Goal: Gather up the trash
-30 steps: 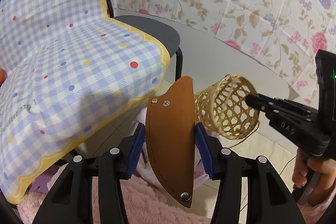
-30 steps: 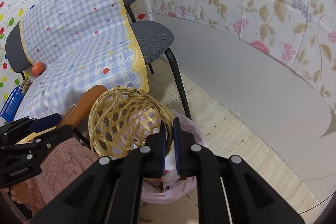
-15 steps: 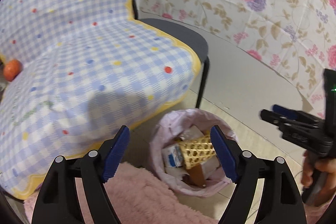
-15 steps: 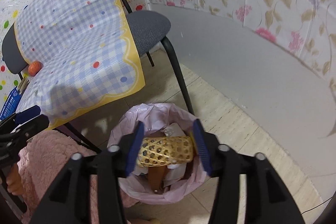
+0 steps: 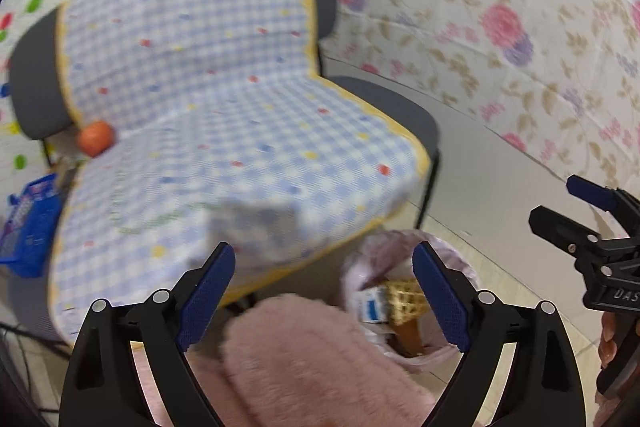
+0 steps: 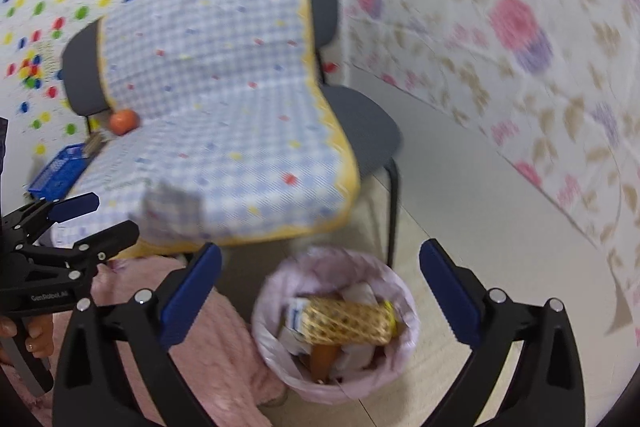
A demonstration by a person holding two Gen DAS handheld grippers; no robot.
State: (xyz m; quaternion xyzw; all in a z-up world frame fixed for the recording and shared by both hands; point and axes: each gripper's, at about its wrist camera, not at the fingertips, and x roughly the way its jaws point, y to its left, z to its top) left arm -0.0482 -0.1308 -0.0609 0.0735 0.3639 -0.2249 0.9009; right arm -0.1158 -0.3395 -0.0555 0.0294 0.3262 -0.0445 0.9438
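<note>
Both grippers empty, held above the floor near the chair. Left gripper (image 5: 324,291): fingers spread wide, nothing between them. Right gripper (image 6: 320,283): likewise spread wide, nothing held, poised over the bin.

Trash bin (image 6: 264,307), lined with a pale pink bag, stood on the tiled floor just beside the chair leg (image 6: 394,211). Inside it, lying on its side across the top of the heap, a woven basket tube (image 6: 346,321), golden open lattice. Beneath it a brown leather-looking piece (image 6: 322,359) stood nearly on end, with a small blue-and-white carton (image 6: 295,315) and crumpled paper around it. From the left gripper's view only part of the lattice (image 5: 402,301) showed past the bag rim.

Handling, as I judged it: the basket looked light and springy, open weave easily crushed, best pinched at the rim rather than mid-wall. The brown piece seemed stiff and flat, easy to take by its edges. The bag liner was thin and slack, likely to drag if caught.

On the checked cloth (image 6: 224,115) over the chair, an orange fruit (image 6: 124,121); a blue crate (image 6: 58,171) beside it. View blurred throughout.
</note>
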